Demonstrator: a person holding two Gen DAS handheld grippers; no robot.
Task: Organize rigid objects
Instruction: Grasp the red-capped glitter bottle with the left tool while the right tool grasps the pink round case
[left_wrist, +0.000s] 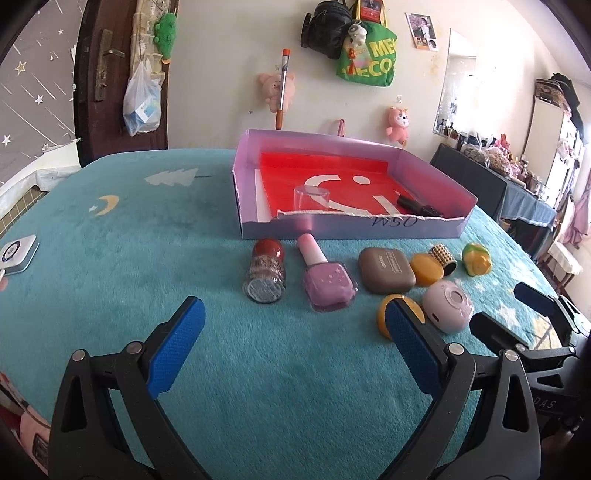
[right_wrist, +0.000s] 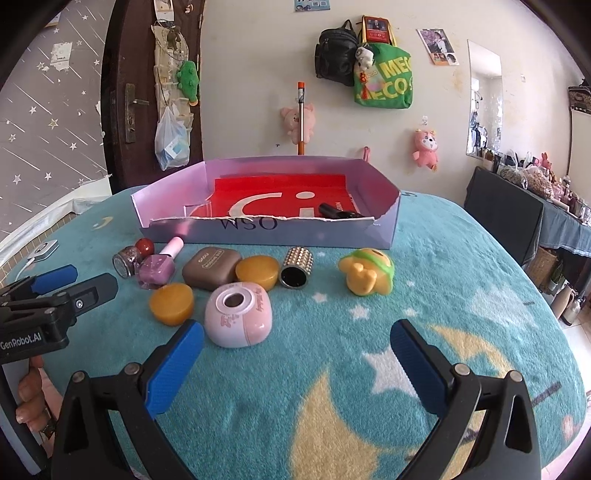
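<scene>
Left gripper (left_wrist: 295, 332) and right gripper (right_wrist: 297, 345): jaws apart, empty, hovering over blanket. Nail polish bottle (left_wrist: 327, 282), brown case (left_wrist: 386, 269) lined up before lavender box (left_wrist: 354, 227), likely awaiting transfer inside.

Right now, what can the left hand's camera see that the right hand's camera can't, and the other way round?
Only the left view shows the clear cup standing in the box, with the right gripper at its edge. Only the right view shows the person's fingers and the left gripper. Both show the purple box, the black tube inside it, and the pink nail polish in front.
</scene>
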